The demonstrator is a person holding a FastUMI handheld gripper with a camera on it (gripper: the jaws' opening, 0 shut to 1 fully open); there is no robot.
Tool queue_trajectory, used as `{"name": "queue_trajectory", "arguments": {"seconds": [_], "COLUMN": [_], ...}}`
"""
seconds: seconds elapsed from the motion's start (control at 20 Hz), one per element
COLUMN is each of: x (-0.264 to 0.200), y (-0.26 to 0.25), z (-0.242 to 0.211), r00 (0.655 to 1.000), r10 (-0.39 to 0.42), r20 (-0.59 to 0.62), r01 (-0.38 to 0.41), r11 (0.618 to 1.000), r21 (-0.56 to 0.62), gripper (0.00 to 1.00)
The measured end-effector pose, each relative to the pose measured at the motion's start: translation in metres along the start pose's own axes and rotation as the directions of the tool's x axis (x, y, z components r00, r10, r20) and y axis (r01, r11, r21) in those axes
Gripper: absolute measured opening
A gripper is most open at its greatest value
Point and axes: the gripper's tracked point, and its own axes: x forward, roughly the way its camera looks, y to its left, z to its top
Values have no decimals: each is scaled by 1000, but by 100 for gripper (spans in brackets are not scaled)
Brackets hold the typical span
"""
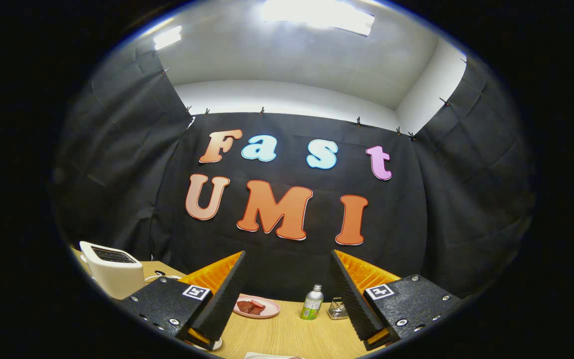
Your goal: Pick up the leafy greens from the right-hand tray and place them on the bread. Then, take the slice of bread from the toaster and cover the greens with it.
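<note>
The gripper (pixel 287 294) is held level above the table (pixel 287 334), fingers spread wide with nothing between them. At the very near edge of the table, below and between the fingers, a thin pale sliver of an object (pixel 272 356) is visible; it is too cropped to identify. Beyond the fingers, near the left finger, a pink plate (pixel 258 306) carries dark red pieces with a brighter red bit. Between the fingers and further back stands a small bottle (pixel 312 302) with a silver cap, and just beside it, toward the right finger, sits a small shiny metal item (pixel 337 309). To the left of the left finger stands the toaster (pixel 112 269), slot facing up; whether bread sits in it cannot be told from this angle. The greens and the right-hand tray cannot be located from here. Judgement: leafy greens are light, soft and easily torn, so take hold at the thicker stem or bunched middle with gentle closure. The toast is likely stiff but crumbly; grip its exposed top edge across the flat faces
</note>
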Motion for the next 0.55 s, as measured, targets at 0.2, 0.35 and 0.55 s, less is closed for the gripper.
{"name": "queue_trajectory", "arguments": {"seconds": [0.2, 0.35, 0.55], "x": [-3, -6, -7], "y": [1, 5, 10], "z": [-1, -3, -6], "r00": [1000, 1000, 1000], "r10": [-11, -10, 11], "r20": [23, 29, 25], "r01": [10, 9, -13], "r11": [1000, 999, 998], "r21": [11, 39, 58], "gripper": [97, 97, 97]}}
